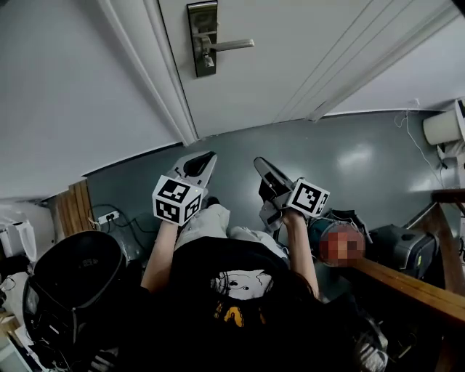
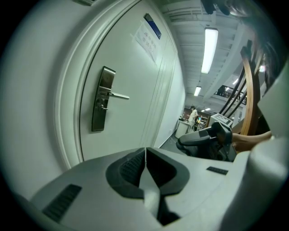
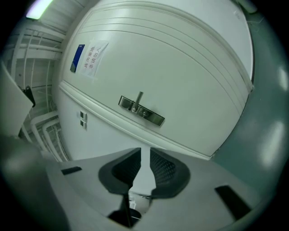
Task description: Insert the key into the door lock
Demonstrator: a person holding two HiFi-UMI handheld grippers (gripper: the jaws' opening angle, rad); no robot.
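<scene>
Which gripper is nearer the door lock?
Left. In the head view, the left gripper sits almost straight below the lock; the right gripper sits below and further right.

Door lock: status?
Left gripper shut, empty. Right gripper slightly apart, no key visible. Door lock untouched, both grippers short of it. Nothing between.

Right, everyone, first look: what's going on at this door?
A person stands facing a white door with a gripper in each hand, both aimed towards its handle and lock plate. The left gripper is shut on nothing. The right gripper has its jaws a narrow gap apart, and I cannot tell whether a key sits between them. Neither gripper touches the door, so nothing is in the lock yet.
</scene>
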